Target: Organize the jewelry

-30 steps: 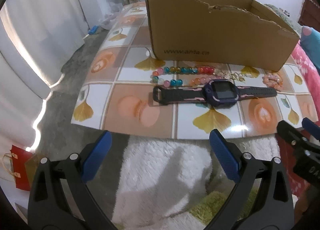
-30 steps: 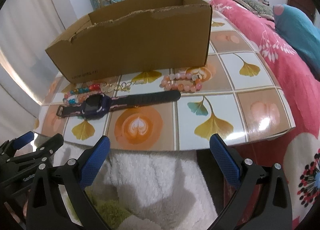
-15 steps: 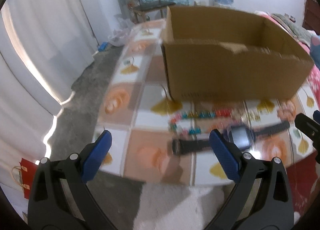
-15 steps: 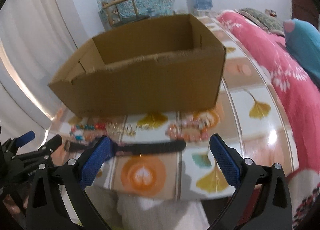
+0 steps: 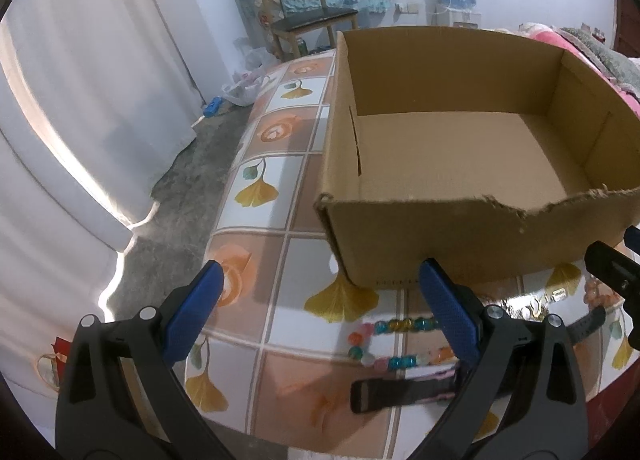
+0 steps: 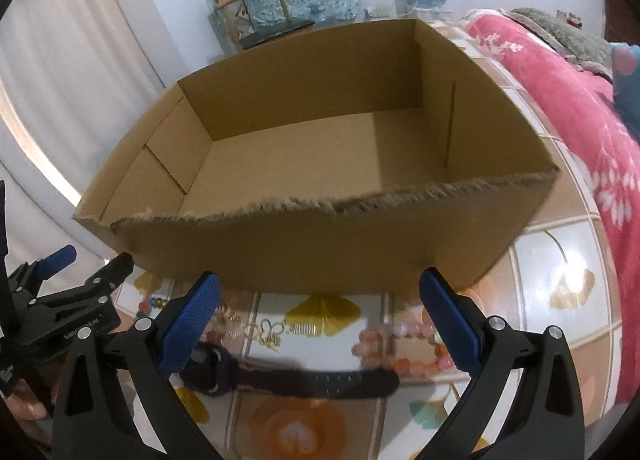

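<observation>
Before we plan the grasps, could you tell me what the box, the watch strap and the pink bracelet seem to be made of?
Box: plain brown corrugated cardboard, matte, with a torn, frayed front rim. Watch strap: dark, matte, flexible, probably rubber or silicone. Pink bracelet: glossy translucent round beads, glass or plastic; I cannot tell which.

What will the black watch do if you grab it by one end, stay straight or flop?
The black watch would probably droop: its strap looks like thin, soft rubber lying flat on the table. The chunky face sits towards one end, so that end likely sags most. It is flat, so it should not roll.
</observation>
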### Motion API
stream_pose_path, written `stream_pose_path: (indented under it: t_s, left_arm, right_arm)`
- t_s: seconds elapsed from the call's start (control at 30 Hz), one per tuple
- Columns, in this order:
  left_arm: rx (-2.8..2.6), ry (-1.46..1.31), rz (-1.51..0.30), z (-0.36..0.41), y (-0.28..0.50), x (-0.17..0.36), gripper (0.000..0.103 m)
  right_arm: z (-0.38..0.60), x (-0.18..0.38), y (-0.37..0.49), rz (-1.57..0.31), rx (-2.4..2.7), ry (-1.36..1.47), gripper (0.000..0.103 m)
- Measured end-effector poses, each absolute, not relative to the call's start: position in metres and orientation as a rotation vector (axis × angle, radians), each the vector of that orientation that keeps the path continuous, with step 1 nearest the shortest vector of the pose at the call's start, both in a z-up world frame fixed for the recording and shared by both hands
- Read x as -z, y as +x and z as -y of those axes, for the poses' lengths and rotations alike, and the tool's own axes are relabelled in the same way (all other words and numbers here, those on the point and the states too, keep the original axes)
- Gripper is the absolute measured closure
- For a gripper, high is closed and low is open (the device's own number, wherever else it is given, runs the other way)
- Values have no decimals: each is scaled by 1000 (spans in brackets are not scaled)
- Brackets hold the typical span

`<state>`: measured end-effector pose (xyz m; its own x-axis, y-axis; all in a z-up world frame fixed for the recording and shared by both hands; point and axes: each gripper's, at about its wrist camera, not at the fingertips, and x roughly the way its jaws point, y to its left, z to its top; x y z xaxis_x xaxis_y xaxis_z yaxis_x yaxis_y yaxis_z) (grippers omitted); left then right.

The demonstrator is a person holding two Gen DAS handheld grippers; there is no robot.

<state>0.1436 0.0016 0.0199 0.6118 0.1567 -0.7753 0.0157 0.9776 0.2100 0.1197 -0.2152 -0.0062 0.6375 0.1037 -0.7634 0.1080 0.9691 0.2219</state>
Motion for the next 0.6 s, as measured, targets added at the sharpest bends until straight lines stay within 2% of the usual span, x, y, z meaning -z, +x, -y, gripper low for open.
stream_pose_path:
  t_s: [0.6]
  left_arm:
    - [-108,179,-890,-3,192,-14,8]
  right_arm:
    - [219,10,166,-864,18,296,6]
